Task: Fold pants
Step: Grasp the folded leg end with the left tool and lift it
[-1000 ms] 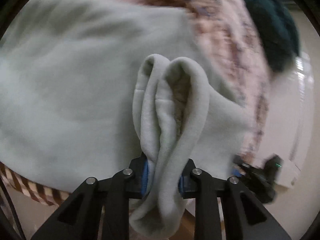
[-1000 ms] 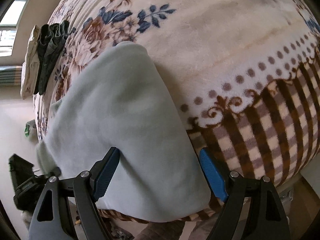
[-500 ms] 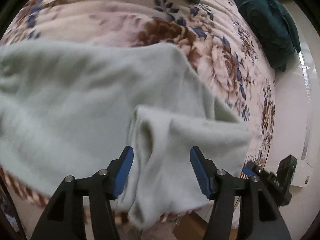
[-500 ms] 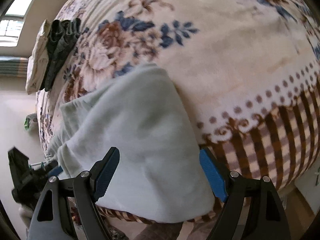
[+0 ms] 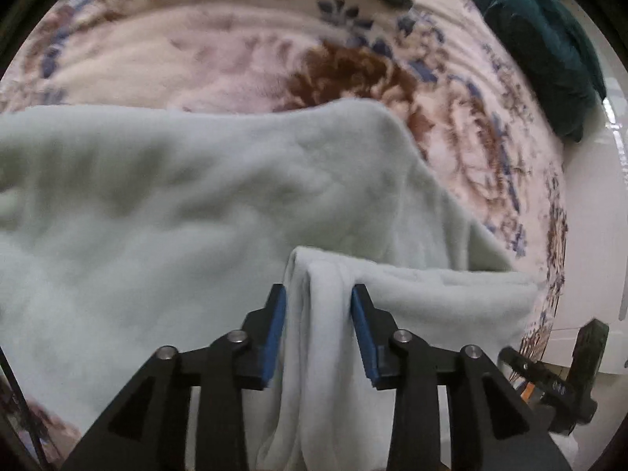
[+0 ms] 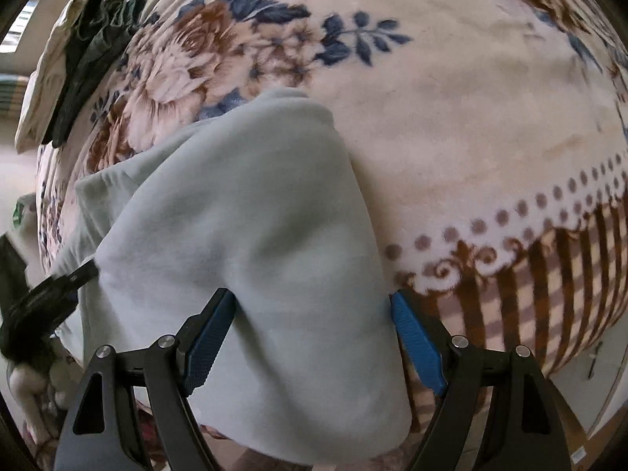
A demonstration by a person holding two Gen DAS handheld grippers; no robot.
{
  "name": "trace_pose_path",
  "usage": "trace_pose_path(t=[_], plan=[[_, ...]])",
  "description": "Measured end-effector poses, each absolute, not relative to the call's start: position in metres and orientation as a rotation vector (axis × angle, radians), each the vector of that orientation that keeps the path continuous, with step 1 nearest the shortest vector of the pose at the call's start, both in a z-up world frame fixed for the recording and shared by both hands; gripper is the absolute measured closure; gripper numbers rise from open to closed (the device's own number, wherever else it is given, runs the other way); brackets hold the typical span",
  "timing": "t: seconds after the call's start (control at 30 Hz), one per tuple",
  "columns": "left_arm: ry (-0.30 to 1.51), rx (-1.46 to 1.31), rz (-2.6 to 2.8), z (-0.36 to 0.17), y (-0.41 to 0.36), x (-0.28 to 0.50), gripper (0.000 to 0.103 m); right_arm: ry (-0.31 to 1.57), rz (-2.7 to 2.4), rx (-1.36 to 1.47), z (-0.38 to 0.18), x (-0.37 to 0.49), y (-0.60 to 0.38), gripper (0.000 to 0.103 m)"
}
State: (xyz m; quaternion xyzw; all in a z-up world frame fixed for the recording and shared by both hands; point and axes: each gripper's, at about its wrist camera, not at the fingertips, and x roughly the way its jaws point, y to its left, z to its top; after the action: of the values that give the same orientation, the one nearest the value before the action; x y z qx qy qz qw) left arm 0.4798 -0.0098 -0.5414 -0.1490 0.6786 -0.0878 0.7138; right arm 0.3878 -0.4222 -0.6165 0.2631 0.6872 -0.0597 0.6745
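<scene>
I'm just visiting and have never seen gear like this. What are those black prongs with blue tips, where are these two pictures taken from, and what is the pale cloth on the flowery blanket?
There is no robot here. A person holds a hand tool in each hand, each with two black fingers and blue pads. Each tool carries a wide-angle camera looking forward along its fingers, which is why everything looks bulged.

One picture comes from the left gripper, the other from the right gripper.

The pale cloth is a pair of fleece pants, lying on a floral blanket over a bed. They are being folded.

The left gripper's jaws are closing on a bunched fold of the pants between its pads. The right gripper is wide open, straddling the pants without pinching them.

A dark green cushion and some dark folded clothes lie farther back.
</scene>
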Motion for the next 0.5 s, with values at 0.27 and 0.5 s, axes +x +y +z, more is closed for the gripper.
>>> trace_pose_path(t=[0.27, 0.5], plan=[[1.387, -0.292, 0.046, -0.499, 0.062, 0.428, 0.005, 1.538, -0.118, 0.318, -0.566, 0.404, -0.364, 0.019], [1.408, -0.460, 0.245, -0.537, 0.142, 0.408, 0.005, 1.697, -0.100, 0.209, -0.636, 0.426, -0.316, 0.018]])
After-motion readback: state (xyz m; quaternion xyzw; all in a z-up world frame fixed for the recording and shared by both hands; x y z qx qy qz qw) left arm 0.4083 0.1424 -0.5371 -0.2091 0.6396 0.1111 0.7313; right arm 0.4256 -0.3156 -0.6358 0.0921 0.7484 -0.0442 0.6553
